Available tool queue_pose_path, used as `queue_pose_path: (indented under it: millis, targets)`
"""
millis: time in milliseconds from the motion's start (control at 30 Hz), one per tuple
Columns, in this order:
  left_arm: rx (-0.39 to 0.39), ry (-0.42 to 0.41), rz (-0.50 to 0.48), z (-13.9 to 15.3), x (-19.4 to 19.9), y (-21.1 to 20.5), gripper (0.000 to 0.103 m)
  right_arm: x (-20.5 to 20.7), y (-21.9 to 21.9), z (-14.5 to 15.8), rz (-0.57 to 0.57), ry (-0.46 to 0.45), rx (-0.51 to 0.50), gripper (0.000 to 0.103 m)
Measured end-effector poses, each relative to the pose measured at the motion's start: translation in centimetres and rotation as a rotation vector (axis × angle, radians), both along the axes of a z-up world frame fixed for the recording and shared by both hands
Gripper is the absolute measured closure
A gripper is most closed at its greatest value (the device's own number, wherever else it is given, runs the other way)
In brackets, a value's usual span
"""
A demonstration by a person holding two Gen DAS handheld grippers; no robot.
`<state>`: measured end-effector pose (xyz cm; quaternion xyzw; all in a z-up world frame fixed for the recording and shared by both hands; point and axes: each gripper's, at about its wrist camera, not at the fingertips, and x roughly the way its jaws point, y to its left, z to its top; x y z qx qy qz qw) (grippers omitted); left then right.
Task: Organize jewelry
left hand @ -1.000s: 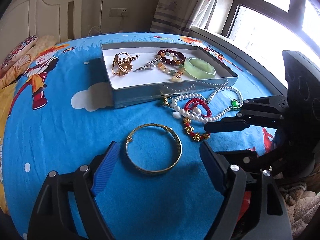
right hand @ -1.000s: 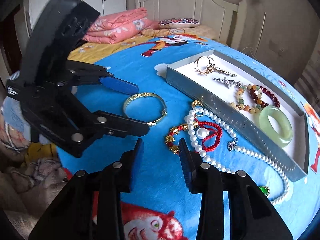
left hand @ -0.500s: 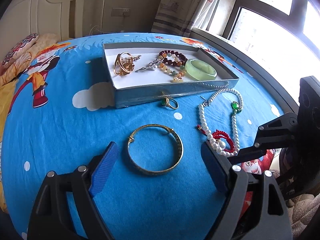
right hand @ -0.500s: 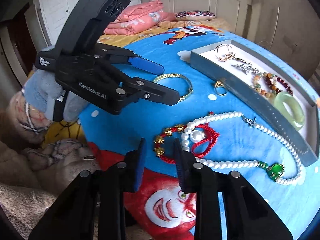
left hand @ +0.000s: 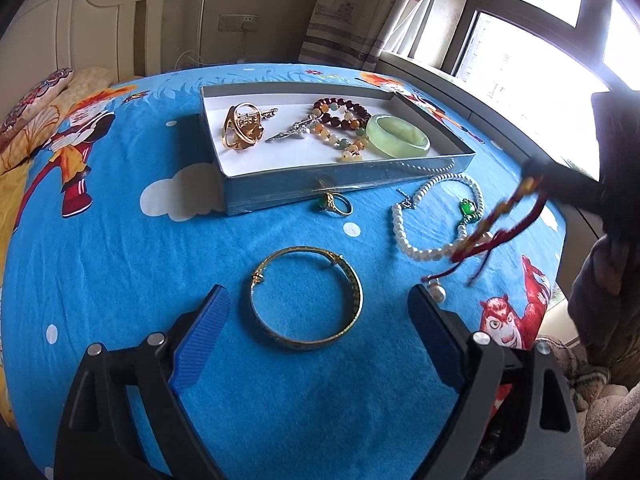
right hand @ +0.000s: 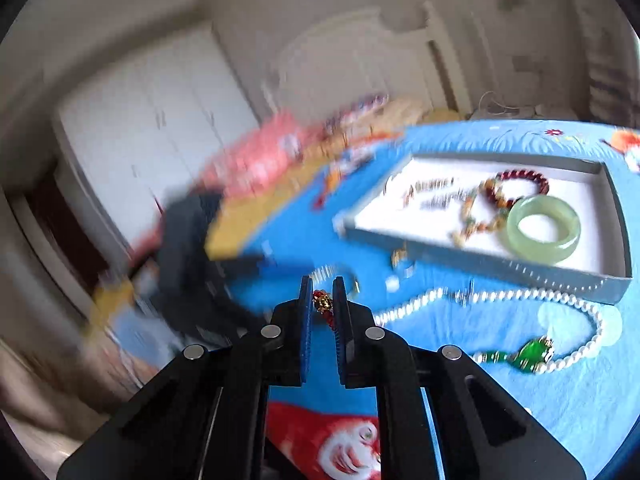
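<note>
A shallow grey cardboard tray (left hand: 348,190) sits on the blue cartoon bedspread (left hand: 120,280); the left gripper (left hand: 316,336) gapes wide around the gold bangle (left hand: 307,304); the right gripper (right hand: 322,306), nearly closed, pinches the dangling red-and-gold beaded cord bracelet (left hand: 500,220) above the white pearl necklace (left hand: 432,216).

bedspread (left hand: 120,264): bright blue, white clouds and dots, red-and-orange cartoon figures
jewelry box (left hand: 344,188): silver-grey walls, white floor
jade bangle (left hand: 398,136): pale translucent green
beaded bracelet (left hand: 344,110): dark red, amber, cream and green beads
gold bangle (left hand: 307,305): yellow gold, dark patterned band
ring (left hand: 335,203): gold, green stone
pearl necklace (left hand: 424,246): white pearls, vivid green pendant
red cord bracelet (right hand: 325,307): red cord, gold beads
left gripper (left hand: 318,334): black frame, blue ribbed pads
right gripper (right hand: 322,310): black frame, blue pads
headboard (left hand: 100,36): cream white
</note>
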<state>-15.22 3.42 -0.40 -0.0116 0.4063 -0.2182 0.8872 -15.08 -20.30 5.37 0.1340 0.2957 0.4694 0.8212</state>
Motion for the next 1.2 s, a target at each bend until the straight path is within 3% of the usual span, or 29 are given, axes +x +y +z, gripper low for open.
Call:
queue_pose_path:
  millis: [67, 167, 367, 600, 633, 667, 700, 833, 867, 933, 967, 1000, 1067, 1133, 1167, 1200]
  targets:
    - [0.010, -0.002, 0.000, 0.0, 0.0, -0.1, 0.013, 0.4, -1.2, 1.1, -0.004, 0.014, 0.092, 0.093]
    - [0.037, -0.009, 0.005, -0.1, -0.1, -0.5, 0.016, 0.5, -1.8, 1.7, -0.025, -0.001, 0.106, 0.093]
    - [0.066, -0.037, 0.027, 0.0, -0.5, -0.6, 0.045, 0.6, -2.2, 1.5, -0.036, -0.001, 0.081, 0.092]
    - [0.047, -0.042, 0.017, 0.1, -0.7, -0.4, 0.048, 0.2, -3.1, 1.4, -0.062, -0.010, 0.077, 0.092]
    - [0.040, -0.044, 0.020, 0.1, -0.7, -0.3, 0.053, 0.3, -3.3, 1.3, -0.067, -0.009, 0.077, 0.092]
    - [0.035, -0.035, 0.029, 0.0, -0.6, -0.1, 0.086, 0.3, -3.4, 1.3, -0.071, -0.007, 0.077, 0.092]
    - [0.028, -0.032, 0.044, -0.1, -0.5, 0.0, 0.089, 0.3, -3.5, 1.3, -0.074, -0.005, 0.079, 0.092]
    - [0.013, -0.023, 0.030, -0.1, -0.3, 0.1, 0.084, 0.5, -3.8, 1.0, -0.086, 0.001, 0.079, 0.092]
    - [0.001, -0.020, 0.016, -0.1, -0.3, 0.1, 0.077, 0.5, -3.9, 1.0, -0.088, 0.001, 0.079, 0.092]
    - [-0.022, -0.015, 0.001, 0.1, -0.3, 0.3, 0.053, 0.5, -3.9, 0.9, -0.092, 0.000, 0.076, 0.092]
    - [-0.021, -0.016, 0.017, 0.1, -0.3, 0.4, 0.036, 0.5, -4.0, 0.9, -0.092, 0.001, 0.077, 0.092]
    - [-0.014, -0.014, 0.043, 0.2, -0.2, 0.5, 0.033, 0.5, -4.0, 0.9, -0.092, 0.002, 0.078, 0.092]
    - [0.012, -0.015, 0.042, 0.2, -0.1, 0.1, 0.034, 0.6, -4.1, 0.8, -0.090, 0.005, 0.081, 0.092]
    - [0.106, -0.028, 0.042, 0.1, -0.2, -1.2, 0.035, 0.5, -4.1, 0.7, -0.088, 0.004, 0.079, 0.092]
    - [0.191, -0.044, 0.045, 0.0, -0.4, -2.1, 0.041, 0.5, -4.1, 0.7, -0.089, 0.003, 0.078, 0.092]
    - [0.249, -0.065, 0.035, 0.0, -0.6, -2.9, 0.056, 0.5, -4.1, 0.7, -0.088, 0.003, 0.079, 0.092]
